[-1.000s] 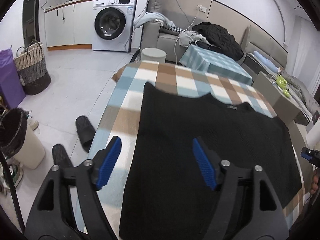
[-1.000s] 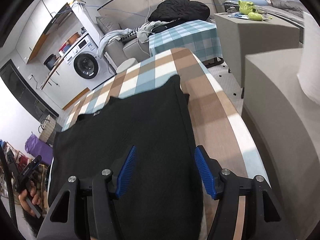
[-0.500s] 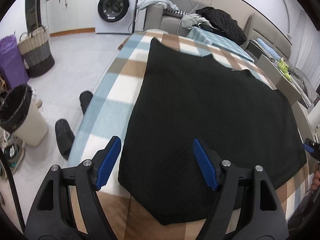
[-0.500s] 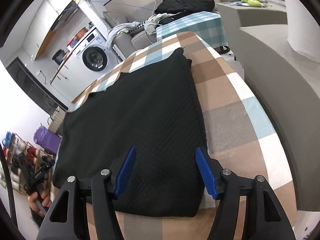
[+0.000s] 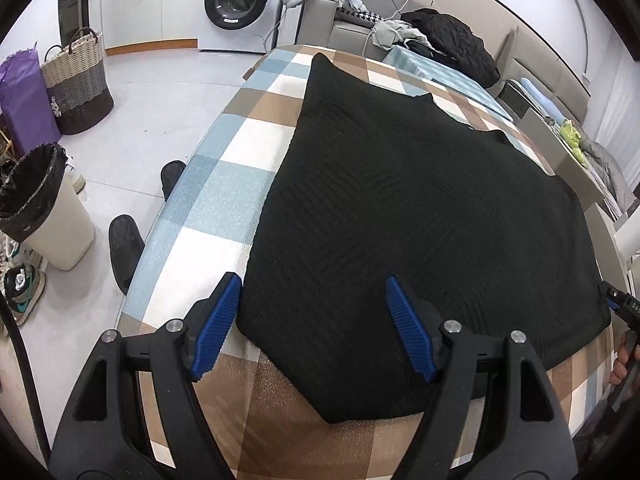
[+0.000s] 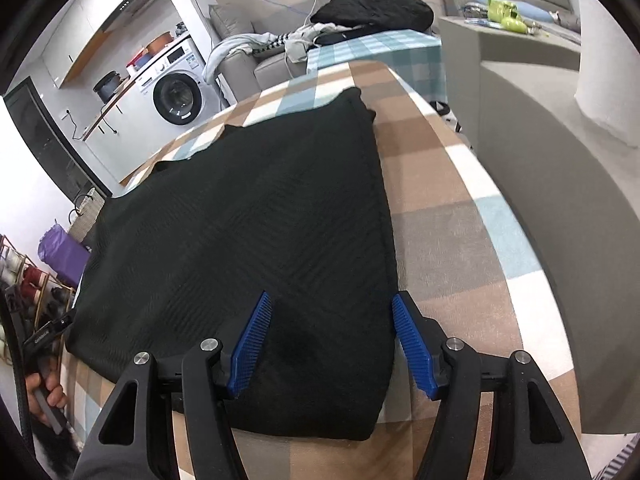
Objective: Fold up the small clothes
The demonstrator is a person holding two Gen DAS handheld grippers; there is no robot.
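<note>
A black knit garment (image 5: 420, 208) lies spread flat on the checked table (image 5: 224, 200), its near hem close to the table's front edge. The left tongs (image 5: 312, 324) stand wide apart over the garment's near left corner, gripping nothing. The right tongs (image 6: 332, 340) are likewise spread and empty-handed over its near right corner, blue pads either side of the cloth's edge.
</note>
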